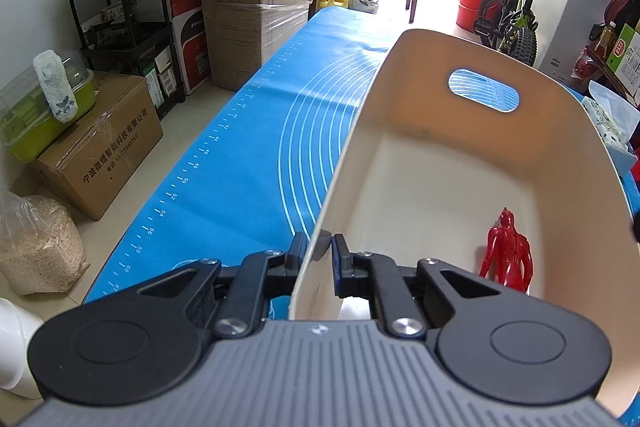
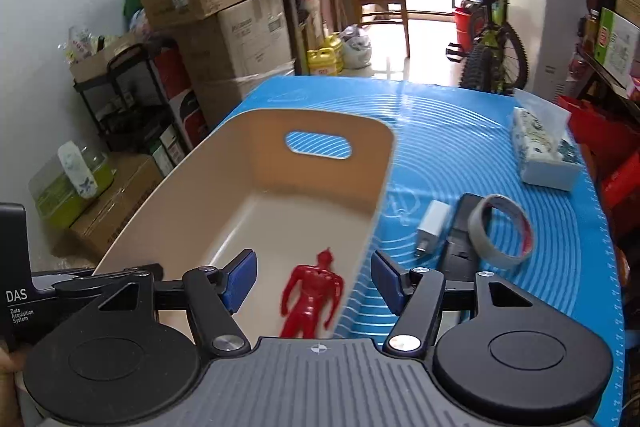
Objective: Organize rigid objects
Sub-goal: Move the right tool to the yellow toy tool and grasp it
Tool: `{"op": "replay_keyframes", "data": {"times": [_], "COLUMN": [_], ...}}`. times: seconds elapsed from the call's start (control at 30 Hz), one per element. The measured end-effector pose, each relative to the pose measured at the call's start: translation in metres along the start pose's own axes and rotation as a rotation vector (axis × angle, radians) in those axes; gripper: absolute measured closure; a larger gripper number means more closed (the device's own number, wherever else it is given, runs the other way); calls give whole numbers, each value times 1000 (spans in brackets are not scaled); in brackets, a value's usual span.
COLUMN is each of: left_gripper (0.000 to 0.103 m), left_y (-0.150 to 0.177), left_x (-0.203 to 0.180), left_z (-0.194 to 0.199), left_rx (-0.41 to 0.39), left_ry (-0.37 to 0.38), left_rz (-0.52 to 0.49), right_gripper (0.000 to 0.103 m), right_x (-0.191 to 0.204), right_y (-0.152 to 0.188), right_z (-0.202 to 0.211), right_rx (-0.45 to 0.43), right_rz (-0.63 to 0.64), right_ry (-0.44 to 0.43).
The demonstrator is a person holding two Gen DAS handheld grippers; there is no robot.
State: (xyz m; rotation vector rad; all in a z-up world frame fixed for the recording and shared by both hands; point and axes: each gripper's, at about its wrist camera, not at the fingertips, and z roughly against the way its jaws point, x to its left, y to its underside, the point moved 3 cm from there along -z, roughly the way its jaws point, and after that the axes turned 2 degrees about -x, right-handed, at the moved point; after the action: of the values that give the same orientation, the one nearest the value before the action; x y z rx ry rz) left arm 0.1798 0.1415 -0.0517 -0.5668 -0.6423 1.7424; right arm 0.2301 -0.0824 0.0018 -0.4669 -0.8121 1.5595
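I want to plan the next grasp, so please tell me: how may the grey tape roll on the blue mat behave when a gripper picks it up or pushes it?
The tape roll is a thin open ring, so it is probably light and fairly stiff. It seems to lean on the black object rather than lie flat, so a push may make it tip or roll.

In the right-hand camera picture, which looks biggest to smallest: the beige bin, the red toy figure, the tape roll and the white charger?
1. Beige bin
2. Red toy figure and tape roll: they look alike in size, and the figure is nearer the camera, so I won't rank them.
3. White charger
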Motion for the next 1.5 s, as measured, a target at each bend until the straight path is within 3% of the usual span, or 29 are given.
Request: {"op": "replay_keyframes", "data": {"times": [0.13,0.4,0.8,1.2,1.5], "left_gripper": [88,88,88,88,88], "left_y": [0,0,0,0,0], "left_x": [0,0,0,0,0], "left_z": [0,0,0,0,0], "left_rx": [0,0,0,1,1], "left_ry": [1,1,2,1,2], "left_rz": [1,1,2,2,3], "right_gripper": [30,29,29,29,29], "right_x": [-22,-71,-136,-127,-122], "right_y": [3,17,73,113,114], "right_z": [19,37,20,-3,-1], "right_rx": [-46,-30,148,306,330], "right_rz": [-27,-49,-99,18,116], "right_ry": [24,114,169,114,53]}}
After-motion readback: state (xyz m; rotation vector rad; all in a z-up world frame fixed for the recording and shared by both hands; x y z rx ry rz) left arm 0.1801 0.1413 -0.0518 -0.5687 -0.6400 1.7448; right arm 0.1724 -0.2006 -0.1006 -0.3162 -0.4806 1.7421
